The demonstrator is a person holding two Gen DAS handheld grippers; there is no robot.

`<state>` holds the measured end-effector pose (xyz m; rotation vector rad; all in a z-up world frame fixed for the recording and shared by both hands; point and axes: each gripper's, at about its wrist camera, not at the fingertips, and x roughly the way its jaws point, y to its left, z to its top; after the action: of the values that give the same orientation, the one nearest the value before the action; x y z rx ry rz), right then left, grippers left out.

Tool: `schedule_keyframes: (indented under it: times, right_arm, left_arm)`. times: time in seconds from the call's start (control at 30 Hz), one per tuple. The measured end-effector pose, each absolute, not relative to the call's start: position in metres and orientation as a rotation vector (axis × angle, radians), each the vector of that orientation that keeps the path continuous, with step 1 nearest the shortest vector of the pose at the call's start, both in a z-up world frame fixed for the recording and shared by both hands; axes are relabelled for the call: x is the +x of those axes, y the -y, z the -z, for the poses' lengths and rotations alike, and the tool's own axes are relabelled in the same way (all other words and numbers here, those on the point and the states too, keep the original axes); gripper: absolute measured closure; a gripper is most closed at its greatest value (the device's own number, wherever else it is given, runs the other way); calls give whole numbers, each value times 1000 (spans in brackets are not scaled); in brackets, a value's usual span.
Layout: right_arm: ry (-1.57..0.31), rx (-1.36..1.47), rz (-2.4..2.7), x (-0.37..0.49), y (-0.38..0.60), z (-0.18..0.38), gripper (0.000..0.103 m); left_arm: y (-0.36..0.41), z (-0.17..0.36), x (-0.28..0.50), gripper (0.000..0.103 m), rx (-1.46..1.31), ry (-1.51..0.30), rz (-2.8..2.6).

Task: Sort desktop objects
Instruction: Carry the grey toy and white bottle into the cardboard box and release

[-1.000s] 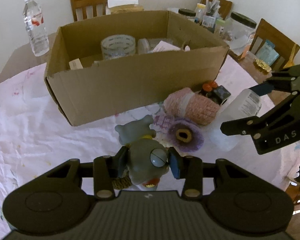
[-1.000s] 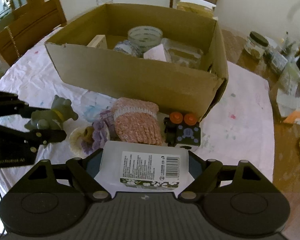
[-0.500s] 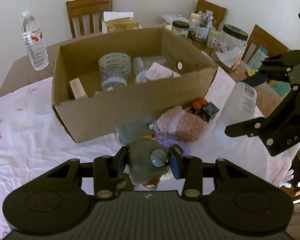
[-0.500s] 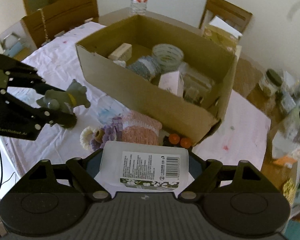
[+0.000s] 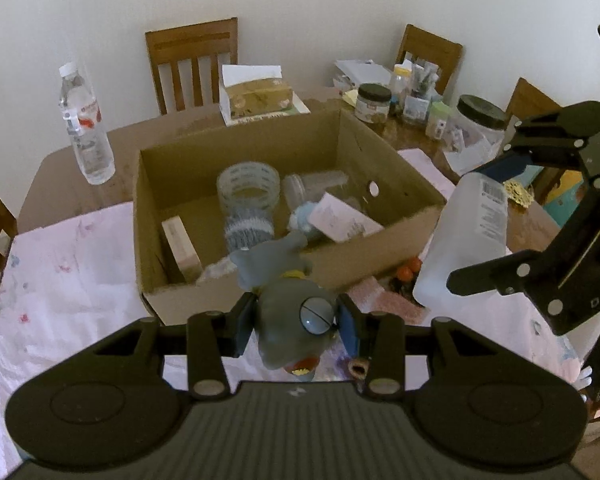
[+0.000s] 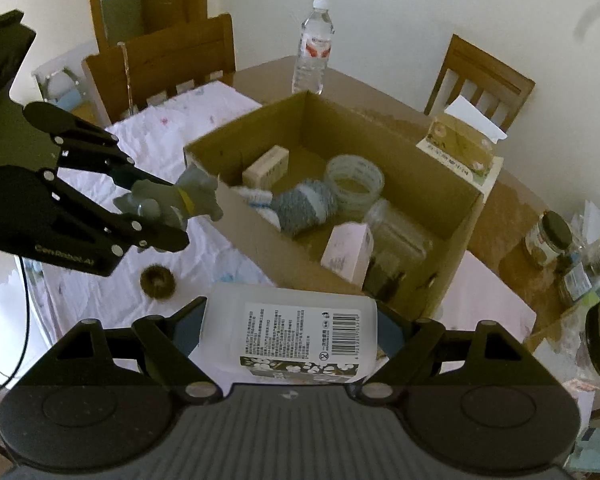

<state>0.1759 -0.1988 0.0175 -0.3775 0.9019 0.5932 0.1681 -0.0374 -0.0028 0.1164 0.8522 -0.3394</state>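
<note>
Zombie toy (image 5: 296, 312), pinched in my left gripper (image 5: 296, 322) just above the cardboard box's (image 5: 404, 220) near wall, and white bottle (image 6: 290, 330), clamped wide in my right gripper (image 6: 290, 340), should clear that rim before I release either.

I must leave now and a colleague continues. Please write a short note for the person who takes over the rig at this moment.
Left gripper: shut on the grey zombie toy figure, held above the near edge of the brown cardboard box.
Right gripper: shut on the white plastic bottle with barcode label, also lifted.
Done: tape roll, sock and small cartons lie in the box.
Left: drop both; the pink knitted piece waits on the cloth.
</note>
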Motion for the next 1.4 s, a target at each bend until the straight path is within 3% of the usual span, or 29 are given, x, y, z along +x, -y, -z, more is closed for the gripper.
schedule_keyframes:
  times: [0.9, 1.07, 1.27, 1.33, 1.4]
  right_arm:
    - [-845, -427, -654, 272, 169, -38, 15]
    - [-821, -434, -660, 276, 165, -38, 5]
    - [-823, -409, -658, 278, 173, -37, 5]
    - [-832, -398, -658, 277, 175, -36, 5]
    - [-831, -402, -654, 275, 177, -35, 5]
  left_arm:
    - [13, -3, 265, 60, 137, -848, 298]
    - [13, 1, 276, 60, 142, -859, 293]
    - [14, 7, 291, 60, 143, -873, 287]
    - [14, 8, 296, 58, 144, -870, 287]
    - [15, 8, 301, 36, 151, -855, 281]
